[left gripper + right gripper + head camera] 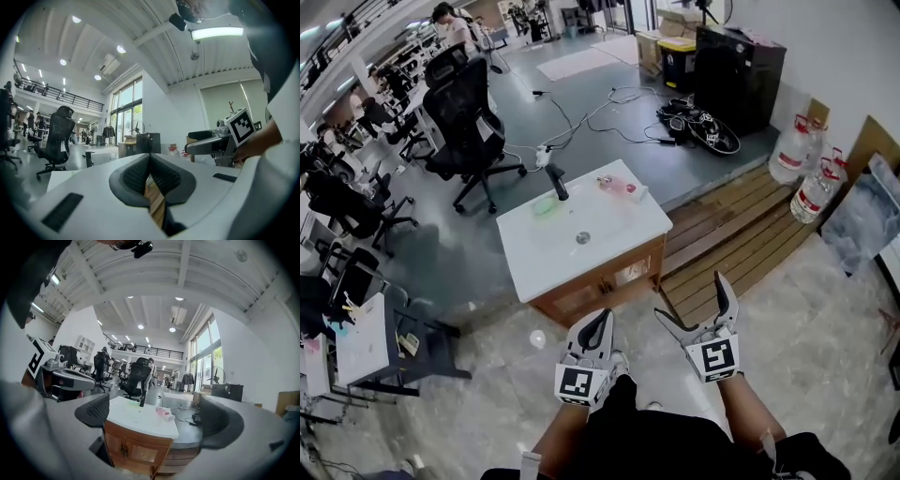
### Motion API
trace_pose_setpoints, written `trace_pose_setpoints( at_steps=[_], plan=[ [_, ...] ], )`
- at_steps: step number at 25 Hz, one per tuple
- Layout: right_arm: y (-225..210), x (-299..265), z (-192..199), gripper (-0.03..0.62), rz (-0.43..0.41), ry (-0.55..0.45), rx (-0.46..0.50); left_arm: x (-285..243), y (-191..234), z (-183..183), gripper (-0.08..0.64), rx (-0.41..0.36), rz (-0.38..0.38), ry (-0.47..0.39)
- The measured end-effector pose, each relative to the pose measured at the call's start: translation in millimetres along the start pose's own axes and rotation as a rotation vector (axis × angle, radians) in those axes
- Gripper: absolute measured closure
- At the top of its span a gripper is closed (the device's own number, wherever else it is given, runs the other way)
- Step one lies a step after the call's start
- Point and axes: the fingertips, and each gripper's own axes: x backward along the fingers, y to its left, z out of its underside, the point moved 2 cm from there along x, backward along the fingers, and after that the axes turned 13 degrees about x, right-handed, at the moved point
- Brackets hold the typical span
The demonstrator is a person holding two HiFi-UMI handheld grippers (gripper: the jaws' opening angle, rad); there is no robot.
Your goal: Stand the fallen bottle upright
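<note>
From the head view, a white rectangular surface [534, 255] with a sunken basin tops a brown wooden cabinet [602, 286]. A translucent pink plastic bottle [619, 186] lies on its side at the surface's far right corner, beside the basin. A black tap [555, 180] stands at the far edge, with a small pale green object [546, 205] just beside it. Both tools are held well short of the cabinet, above the marbled floor. The left tool [602, 321] has its jaws together, while the right tool [694, 302] has its jaws spread wide. A black office chair [473, 122] stands beyond the surface, and clear water jugs [795, 150] stand against the wall at the right.

In the left gripper view, the left tool [150, 159] is closed, its ribbed dark pads [136, 176] pressed against each other. Wooden planks [157, 201] show below them.

In the right gripper view, the right tool [159, 417] is wide open, its two pads [93, 411] far apart. The surface [131, 416] and cabinet [136, 448] are framed between them in the distance. The bottle [165, 413] lies flat near the surface's right edge, right of the tap [142, 401] and well apart from either jaw.
</note>
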Motion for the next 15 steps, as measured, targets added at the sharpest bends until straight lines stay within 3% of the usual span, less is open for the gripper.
trace_pose_setpoints(
  at_steps=[5, 13, 15],
  plan=[
    [7, -63, -5, -0.006, -0.055, 0.049, 0.01, -28, 53, -14, 0.541, 0.024, -0.013, -0.01],
    [27, -159, -19, -0.006, -0.112, 0.025, 0.04, -60, 135, -40, 0.541, 0.068, -0.026, -0.062],
    [32, -183, -23, -0.006, -0.118, 0.028, 0.05, -68, 157, -44, 0.541, 0.057, -0.028, -0.031]
  ],
)
